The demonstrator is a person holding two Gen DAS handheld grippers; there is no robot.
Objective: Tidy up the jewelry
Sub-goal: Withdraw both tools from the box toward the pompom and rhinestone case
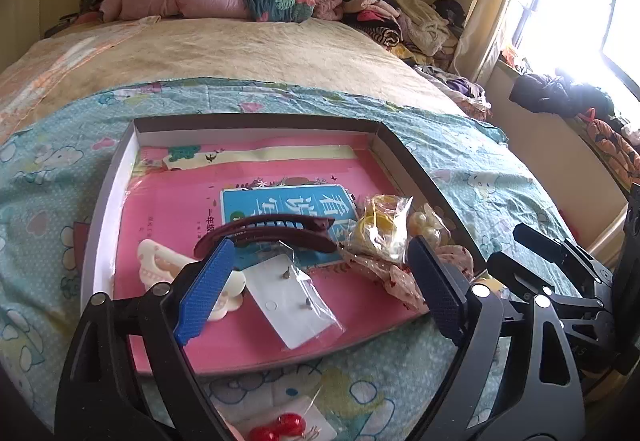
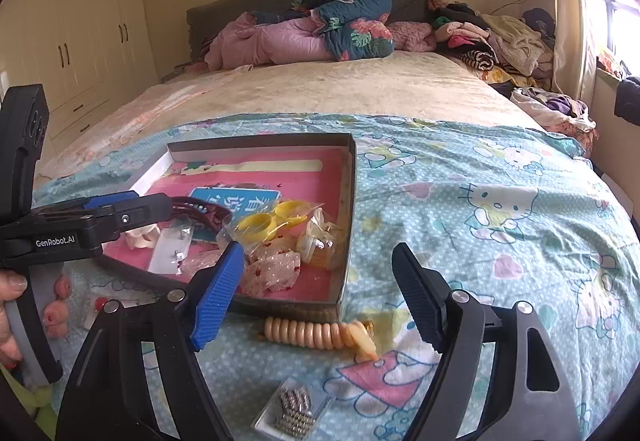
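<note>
- Shallow grey cardboard tray with a pink book cover lining is sitting on the blue cartoon-cat bedsheet; most of the jewelry is lying inside it.
- Left gripper is hovering over the near part of the tray, jaws spread wide, gripping nothing; its blue ribbed fingers are framing the tray contents.
- Cream plastic claw hair clip is lying at the tray's left, partly hidden behind the left finger.
- Dark maroon long hair clip is lying across the middle of the tray.
- White earring card in a clear sleeve is lying just in front of the maroon clip, small studs on it.
- Clear bag of yellow rings is sitting right of centre; pearl beads just beside it, pink spotted fabric scrunchie near the tray's right corner.
- Red round earrings on a card are lying outside the tray on the sheet, under the left gripper.
- Right gripper is hanging over the sheet at the tray's near right corner, jaws released and wide apart, holding nothing.
- Peach spiral coil hair tie is lying on the sheet between its fingers, just outside the tray wall.
- Silver beaded earrings on a white card are lying on the sheet nearer the camera.
</note>
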